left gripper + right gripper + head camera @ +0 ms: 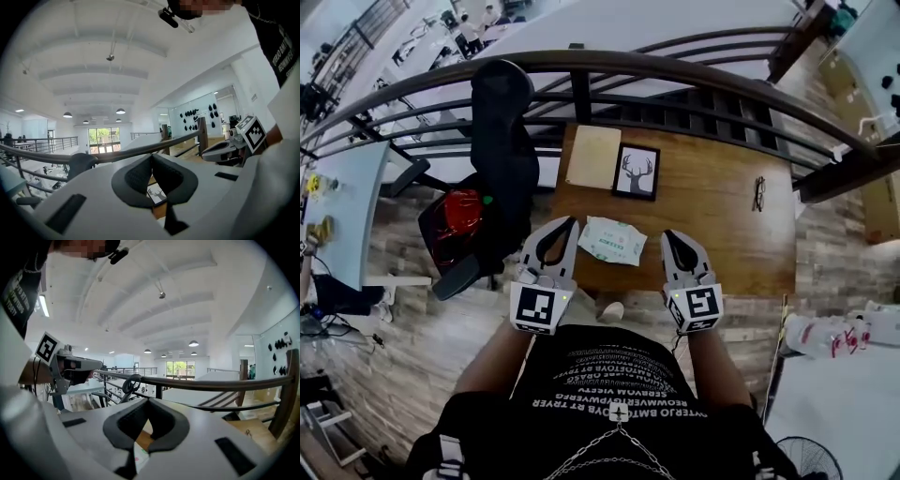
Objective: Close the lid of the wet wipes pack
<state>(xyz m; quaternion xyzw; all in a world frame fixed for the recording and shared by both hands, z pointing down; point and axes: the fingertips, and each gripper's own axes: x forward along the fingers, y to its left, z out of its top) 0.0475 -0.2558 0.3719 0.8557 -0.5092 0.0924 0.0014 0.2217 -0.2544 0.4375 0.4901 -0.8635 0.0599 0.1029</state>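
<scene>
The wet wipes pack [611, 240], white with green print, lies flat on the wooden table [712, 220] near its front edge. I cannot tell from here how its lid stands. Both grippers are held up in front of the person's chest, well above the table, one on each side of the pack. My left gripper [570, 222] is shut with nothing in it, its tips meeting in the left gripper view [152, 156]. My right gripper [667, 234] is shut and empty too [148, 401]. A sliver of the pack [140, 457] shows below the right jaws.
A framed deer picture [636, 172] and a pale board [593, 157] lie at the table's far side, a pair of glasses [759, 192] to the right. A black chair [502, 150] with a red thing [461, 216] stands left. A dark railing [675, 70] runs behind.
</scene>
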